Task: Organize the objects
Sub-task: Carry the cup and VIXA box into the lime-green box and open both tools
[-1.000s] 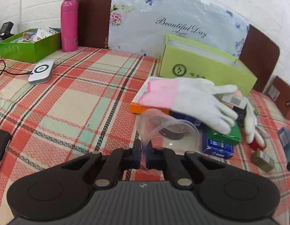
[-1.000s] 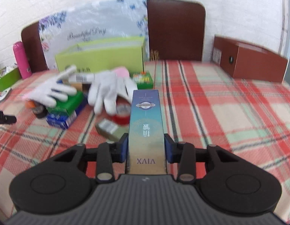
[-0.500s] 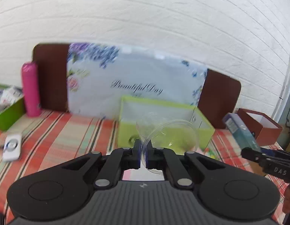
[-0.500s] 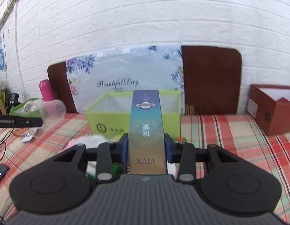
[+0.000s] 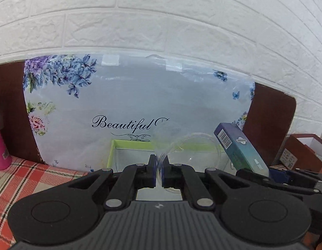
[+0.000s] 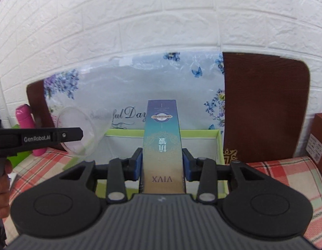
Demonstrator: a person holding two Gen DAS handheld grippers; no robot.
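Left gripper (image 5: 159,174): pinching the clear cup's (image 5: 190,158) thin wall; squeeze no harder.
Right gripper (image 6: 162,164): clamped across the tall carton (image 6: 162,143), pointing at twelve o'clock.
Green box (image 6: 200,134): open, beyond both; release only once inside its walls.

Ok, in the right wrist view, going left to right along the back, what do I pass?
Pink bottle → clear plastic cup in the left tool → tall blue box in the right tool → dark brown board → brown box.
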